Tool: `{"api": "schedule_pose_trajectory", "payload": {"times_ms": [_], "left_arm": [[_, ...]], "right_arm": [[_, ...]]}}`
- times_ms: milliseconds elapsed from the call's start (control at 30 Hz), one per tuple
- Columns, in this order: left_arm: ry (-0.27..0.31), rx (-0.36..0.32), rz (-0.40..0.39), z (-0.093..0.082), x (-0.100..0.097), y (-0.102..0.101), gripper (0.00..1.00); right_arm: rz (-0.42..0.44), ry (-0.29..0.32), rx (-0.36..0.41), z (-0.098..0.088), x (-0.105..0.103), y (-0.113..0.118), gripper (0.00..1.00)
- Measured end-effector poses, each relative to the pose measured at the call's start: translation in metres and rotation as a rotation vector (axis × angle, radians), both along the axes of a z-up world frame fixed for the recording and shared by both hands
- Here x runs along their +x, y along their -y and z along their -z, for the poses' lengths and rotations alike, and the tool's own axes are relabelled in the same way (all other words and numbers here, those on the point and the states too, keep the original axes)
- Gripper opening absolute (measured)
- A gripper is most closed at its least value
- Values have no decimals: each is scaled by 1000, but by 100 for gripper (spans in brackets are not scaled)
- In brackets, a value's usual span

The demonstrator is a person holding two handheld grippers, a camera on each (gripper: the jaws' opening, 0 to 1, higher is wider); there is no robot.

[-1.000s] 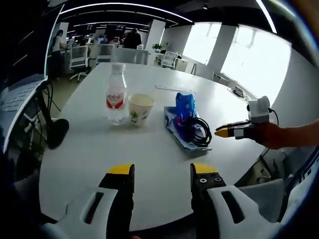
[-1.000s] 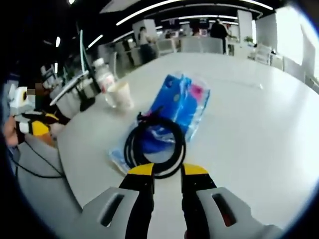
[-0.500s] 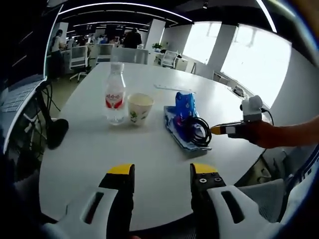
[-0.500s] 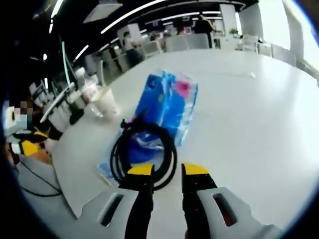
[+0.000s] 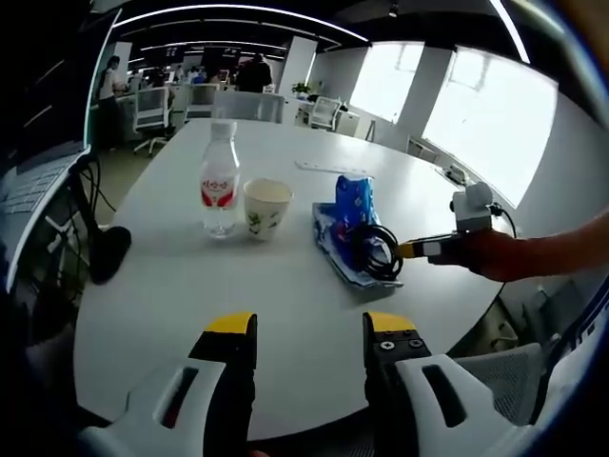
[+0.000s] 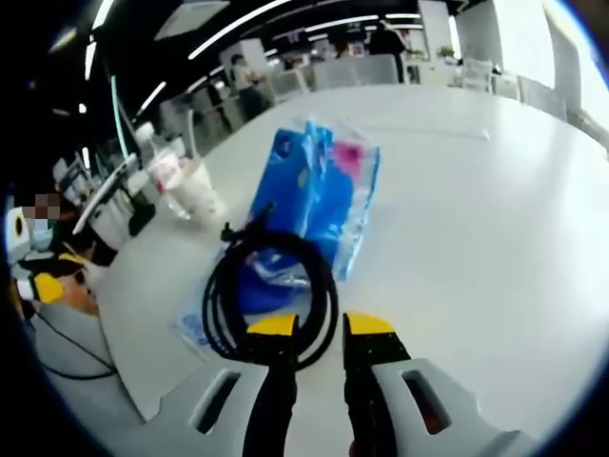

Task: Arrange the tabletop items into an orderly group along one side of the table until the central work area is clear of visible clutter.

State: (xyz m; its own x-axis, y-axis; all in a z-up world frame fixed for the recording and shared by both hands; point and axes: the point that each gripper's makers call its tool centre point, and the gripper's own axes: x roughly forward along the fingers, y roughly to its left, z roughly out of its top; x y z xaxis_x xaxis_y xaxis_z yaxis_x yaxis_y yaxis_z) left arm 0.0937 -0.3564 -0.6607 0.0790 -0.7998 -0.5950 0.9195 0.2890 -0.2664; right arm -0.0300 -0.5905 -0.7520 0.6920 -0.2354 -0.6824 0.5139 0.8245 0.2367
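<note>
Tabletop is big, white, mostly bare; the clutter sits in a loose row mid-surface, not yet pushed to a side. Tissue pack is the largest item, blue, lying flat with the black cable coil resting on its near end, so moving the pack likely drags the coil along. Bottle and paper cup stand upright just beside each other, left of the pack in the left gripper view. Right tongs sit low at the coil's near edge, jaws apart by a narrow gap with the coil's rim right at the tips; looks like a lineup for a cable grab, nothing clamped yet. Left tongs hang back at the near edge, jaws wide apart, holding nothing, probably waiting. Left gripper view gives the whole layout plus the right tongs coming in from the side, touching or nearly touching the coil. Right gripper view gives the close jaw-to-coil alignment, and the left tongs far off at the left.
</note>
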Motion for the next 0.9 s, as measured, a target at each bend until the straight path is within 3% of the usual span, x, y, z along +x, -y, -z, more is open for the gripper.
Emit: {"api": "schedule_pose_trajectory", "payload": {"times_ms": [600, 900], "left_arm": [[-5, -13, -9, -2, 1, 2, 43], [-12, -20, -13, -2, 2, 3, 43]], "right_arm": [[54, 51, -18, -17, -6, 4, 5], [17, 80, -59, -35, -2, -1, 3]]}}
